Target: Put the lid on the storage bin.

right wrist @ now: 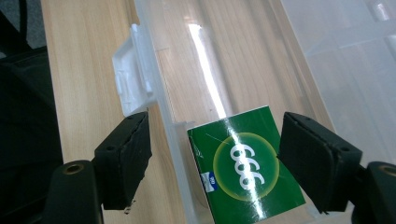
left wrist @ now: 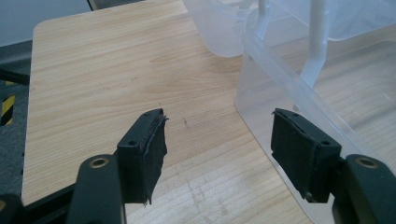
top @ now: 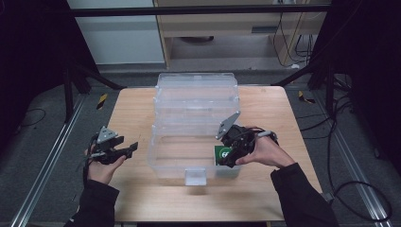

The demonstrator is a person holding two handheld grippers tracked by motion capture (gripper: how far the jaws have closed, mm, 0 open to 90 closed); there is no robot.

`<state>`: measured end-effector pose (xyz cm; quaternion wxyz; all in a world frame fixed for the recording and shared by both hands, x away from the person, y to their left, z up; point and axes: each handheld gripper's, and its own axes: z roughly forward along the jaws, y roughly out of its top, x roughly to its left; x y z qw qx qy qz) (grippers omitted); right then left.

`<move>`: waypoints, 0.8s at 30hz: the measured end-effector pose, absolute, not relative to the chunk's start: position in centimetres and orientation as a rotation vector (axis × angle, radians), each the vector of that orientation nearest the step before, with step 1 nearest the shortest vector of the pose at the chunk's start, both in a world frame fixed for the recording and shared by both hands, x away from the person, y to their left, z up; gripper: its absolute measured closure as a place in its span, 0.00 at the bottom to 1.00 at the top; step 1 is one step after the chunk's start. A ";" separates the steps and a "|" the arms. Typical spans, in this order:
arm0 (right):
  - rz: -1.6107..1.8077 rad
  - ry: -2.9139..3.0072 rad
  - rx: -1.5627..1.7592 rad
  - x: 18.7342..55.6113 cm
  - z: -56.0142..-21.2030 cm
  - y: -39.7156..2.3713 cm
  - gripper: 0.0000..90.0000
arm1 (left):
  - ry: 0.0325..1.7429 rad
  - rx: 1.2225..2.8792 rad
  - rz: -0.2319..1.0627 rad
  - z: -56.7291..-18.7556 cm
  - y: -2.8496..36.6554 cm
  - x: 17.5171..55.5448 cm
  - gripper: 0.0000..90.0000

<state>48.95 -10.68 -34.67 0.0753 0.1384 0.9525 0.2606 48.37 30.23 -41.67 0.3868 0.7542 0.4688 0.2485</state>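
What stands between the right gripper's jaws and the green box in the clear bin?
The bin's front wall. In the right gripper view, the right gripper straddles it: one jaw is outside over the table, the other beside the green box inside the clear bin. Neither pad visibly presses.

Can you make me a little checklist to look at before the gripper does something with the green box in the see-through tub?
1. Green box lies inside the clear tub, at its front right corner: ok.
2. Right gripper is lined up on the box: not ok; one jaw is beside the box in the tub, the other is outside the front wall, so the wall is between them too.
3. Right pads press on the box: not ok; there are gaps, jaws open.
4. Left gripper is empty and open over the wooden table, beside the tub: ok.
5. Tub lid is swung open at the back: ok.
6. White latch is undamaged: cannot tell.
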 end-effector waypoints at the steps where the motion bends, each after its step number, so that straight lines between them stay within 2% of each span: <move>1: 0.768 2.844 0.409 48.9 -34.8 -10.6 0.28 | 1.192 1.919 0.636 -41.6 30.3 48.4 0.39; 7: 0.856 2.846 0.426 48.7 -35.3 -10.3 0.31 | 1.192 1.913 0.634 -41.6 30.1 48.4 0.39; 17: 0.802 2.882 0.379 48.3 -36.4 -8.6 0.34 | 1.192 1.921 0.633 -41.8 29.8 48.6 0.39; 24: 0.816 2.911 0.361 48.5 -37.2 -7.5 0.42 | 1.192 1.920 0.632 -41.8 29.9 48.6 0.39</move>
